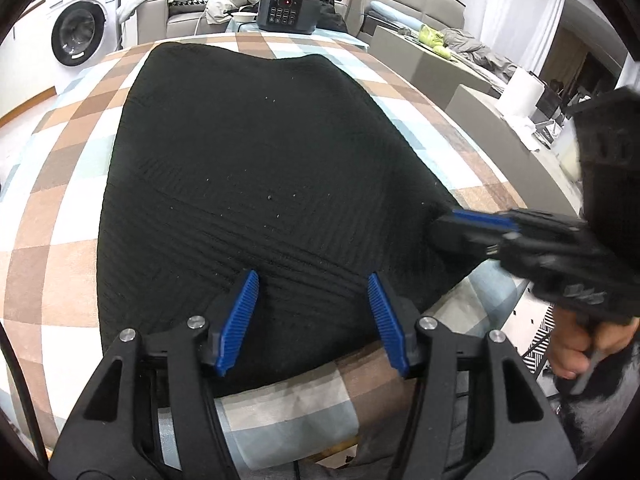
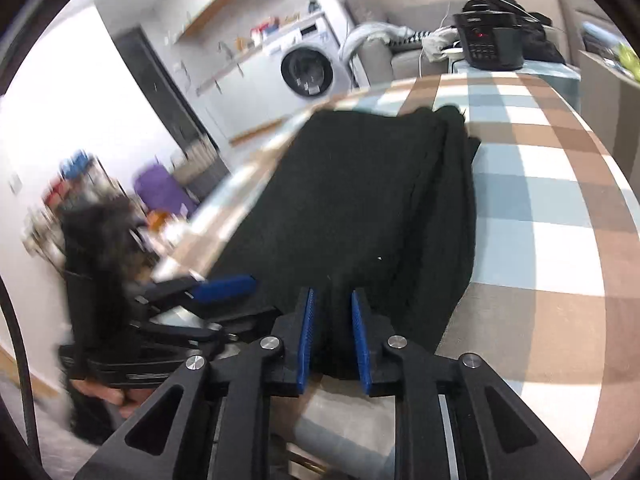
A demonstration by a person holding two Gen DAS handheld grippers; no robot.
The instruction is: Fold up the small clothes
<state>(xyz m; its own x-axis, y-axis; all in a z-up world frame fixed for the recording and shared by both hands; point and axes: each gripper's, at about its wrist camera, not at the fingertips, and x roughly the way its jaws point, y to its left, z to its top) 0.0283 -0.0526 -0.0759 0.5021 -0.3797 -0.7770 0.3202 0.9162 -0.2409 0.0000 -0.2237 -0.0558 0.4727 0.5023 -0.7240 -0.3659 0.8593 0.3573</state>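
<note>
Domestic room, cluttered: a washing machine (image 1: pixel 78 28) against the far wall, a sofa behind, and a black multicooker (image 1: pixel 289 7) standing at the far end of the tabletop (image 1: pixel 48 184), which is covered in a brown, white and pale-blue check cloth.

On that cloth lies the black knit garment (image 1: pixel 256 168), spread nearly flat and taking up most of the near half. Its near hem reaches the front edge of the tabletop. From the right wrist view its right side shows doubled layers and a rumpled edge (image 2: pixel 460 200), which suggests at least one fold is already in place.

Assessment of handling: the ribbed knit appears soft, limp and light, with no stiffness of its own. It should drape and stretch when lifted, and layers may slide apart if only the top one is caught. Hems and corners are the sound places to take hold, both near corners together, so the fold carries over evenly.

The left hand-held gripper (image 1: pixel 312 312) sits over the near hem with its jaws parted about halfway, the fabric beneath and between the blue pads but not pinched. The right hand-held gripper (image 2: pixel 333 336) is at the near right corner, jaws narrowly spaced with a ridge of black fabric rising between them; whether the pads actually press on it cannot be determined.
</note>
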